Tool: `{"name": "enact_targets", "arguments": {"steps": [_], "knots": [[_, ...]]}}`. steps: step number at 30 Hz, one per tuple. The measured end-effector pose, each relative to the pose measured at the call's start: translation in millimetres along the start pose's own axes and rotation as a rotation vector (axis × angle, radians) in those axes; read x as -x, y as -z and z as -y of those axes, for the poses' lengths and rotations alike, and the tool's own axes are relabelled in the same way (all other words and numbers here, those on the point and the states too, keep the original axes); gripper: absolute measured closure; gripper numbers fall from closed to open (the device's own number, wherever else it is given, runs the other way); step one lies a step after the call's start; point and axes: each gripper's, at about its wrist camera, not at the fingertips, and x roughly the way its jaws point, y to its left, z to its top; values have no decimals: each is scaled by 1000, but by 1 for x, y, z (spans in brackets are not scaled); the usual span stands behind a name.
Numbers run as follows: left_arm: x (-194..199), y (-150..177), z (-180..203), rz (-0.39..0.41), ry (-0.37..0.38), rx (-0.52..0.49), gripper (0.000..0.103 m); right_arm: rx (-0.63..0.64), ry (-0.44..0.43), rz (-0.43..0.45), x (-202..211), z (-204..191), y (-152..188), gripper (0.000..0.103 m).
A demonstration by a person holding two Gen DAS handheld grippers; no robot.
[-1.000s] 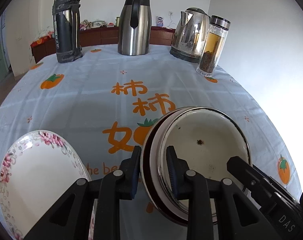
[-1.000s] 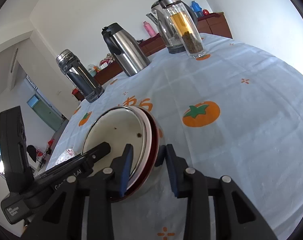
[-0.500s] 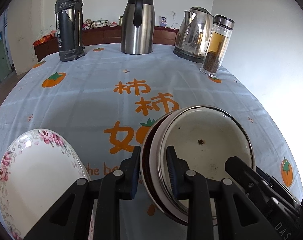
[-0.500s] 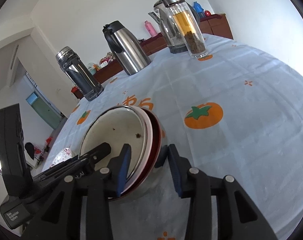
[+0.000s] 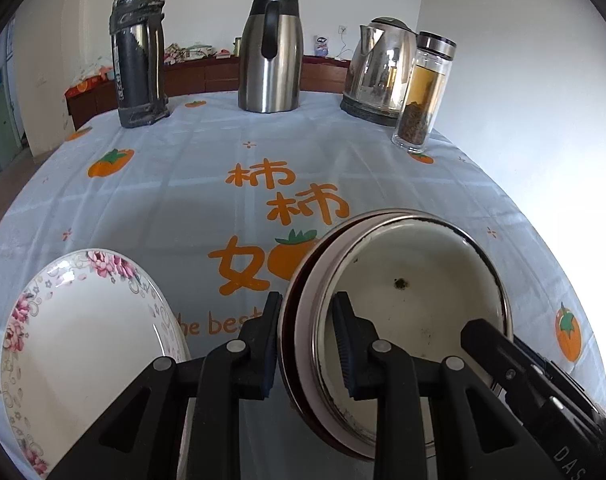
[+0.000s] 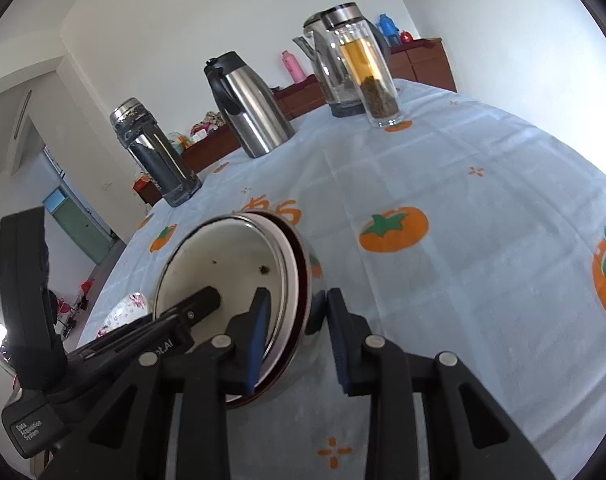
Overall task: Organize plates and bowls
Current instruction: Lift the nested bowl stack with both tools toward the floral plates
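Left wrist view: left gripper [image 5: 308, 334] clamps the stacked bowls' [image 5: 415, 304] rim at lower centre; right gripper [image 6: 293, 326] closing around them. Persimmon-print tablecloth [image 5: 175, 208], white walls.

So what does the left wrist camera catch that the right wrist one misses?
Left only: the whole floral plate, lying left of the left gripper.

Right only: a pink bottle on the far sideboard, and the right gripper closing over the rim.

Both: the nested bowls, held by each gripper on opposite rims, plus the steel carafe, kettle and tea bottle.
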Motion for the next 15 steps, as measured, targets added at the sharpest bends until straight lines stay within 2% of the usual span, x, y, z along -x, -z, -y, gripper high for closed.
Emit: {"name": "enact_targets", "arguments": {"steps": [6, 15], "knots": [[16, 8, 10, 31, -5, -52, 75, -78, -37, 2, 15, 12, 8, 76], [35, 25, 15, 42, -20, -84, 75, -150, -43, -62, 31, 14, 27, 77]]}}
